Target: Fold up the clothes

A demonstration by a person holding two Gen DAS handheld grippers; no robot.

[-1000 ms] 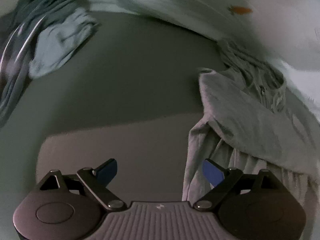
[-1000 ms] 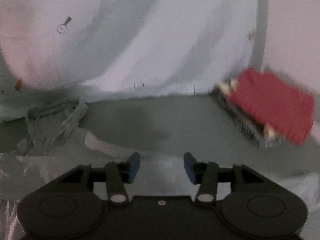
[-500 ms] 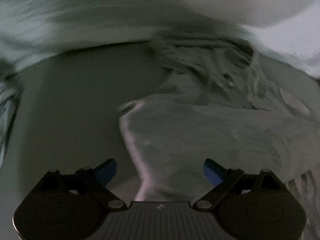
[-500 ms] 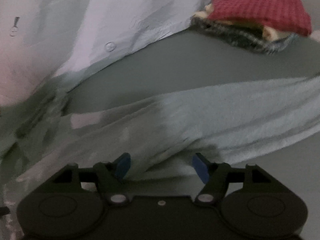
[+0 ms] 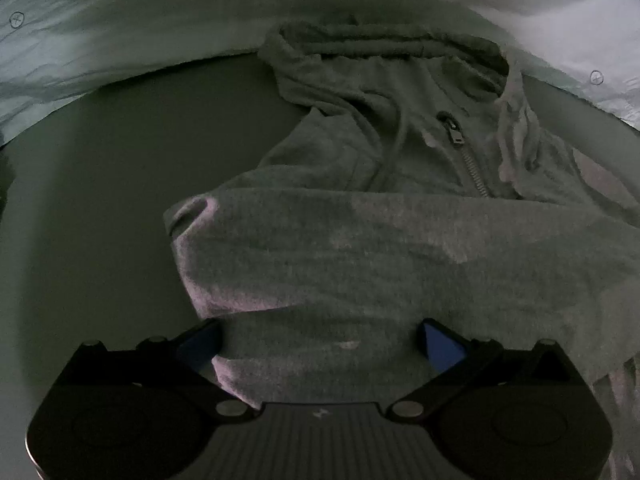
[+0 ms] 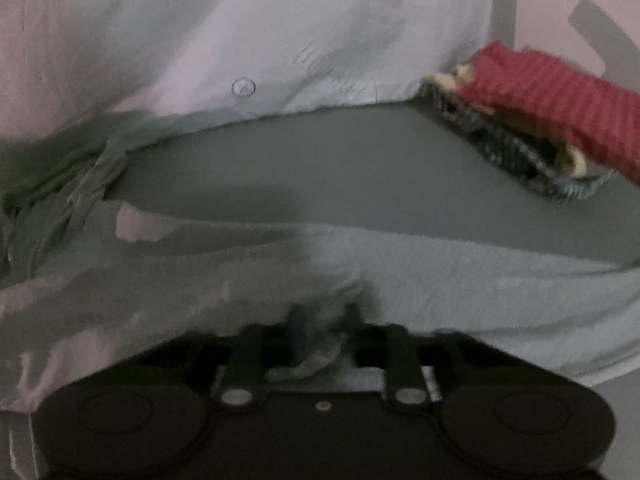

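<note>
A grey zip hoodie (image 5: 360, 248) lies on the grey table (image 5: 100, 200), hood and zipper (image 5: 464, 152) at the far side, one sleeve folded across the chest. My left gripper (image 5: 320, 344) is open, its blue pads either side of the folded sleeve's near part. In the right wrist view the hoodie (image 6: 440, 280) stretches across the frame. My right gripper (image 6: 320, 328) is shut on the hoodie's fabric, which bunches between the fingers and hides the tips.
A white sheet with printed marks (image 6: 260, 40) hangs behind the table. A stack of folded clothes with a red knit on top (image 6: 552, 100) sits at the far right of the table (image 6: 320, 168).
My left gripper has moved in over the hoodie, with the sleeve now between its open fingers. My right gripper has closed on the hoodie's fabric.
</note>
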